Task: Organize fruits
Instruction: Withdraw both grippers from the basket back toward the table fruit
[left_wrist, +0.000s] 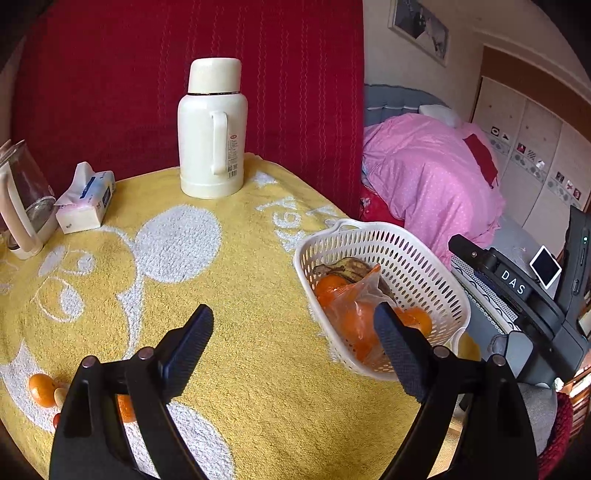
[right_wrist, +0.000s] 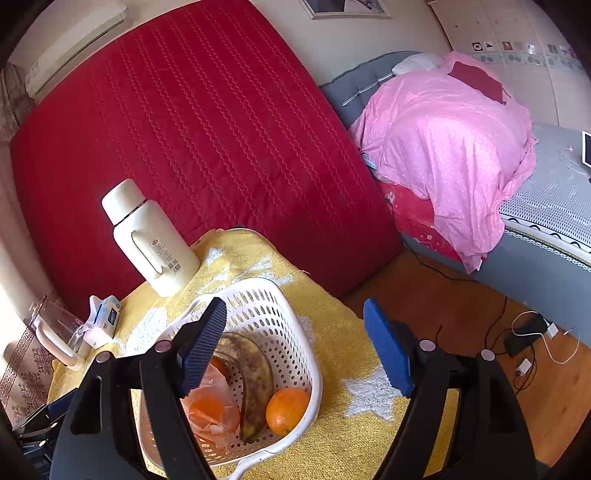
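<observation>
The white basket (right_wrist: 295, 369) stands near the desk (left_wrist: 240, 369) edge and holds 1 dark banana (right_wrist: 255, 384), 1 loose orange (right_wrist: 287, 410) and a plastic bag (right_wrist: 212, 406) with oranges inside. Both the left gripper (left_wrist: 295, 350) and the right gripper (right_wrist: 295, 347) are released, grasping nothing. 1 orange (left_wrist: 42, 388) lies on the desk, well apart from the basket.

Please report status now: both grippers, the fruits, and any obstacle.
Left gripper open, empty. Right gripper open, empty, above basket. Banana, loose orange, bagged oranges in basket; one orange on towel. Nothing blocking.
</observation>
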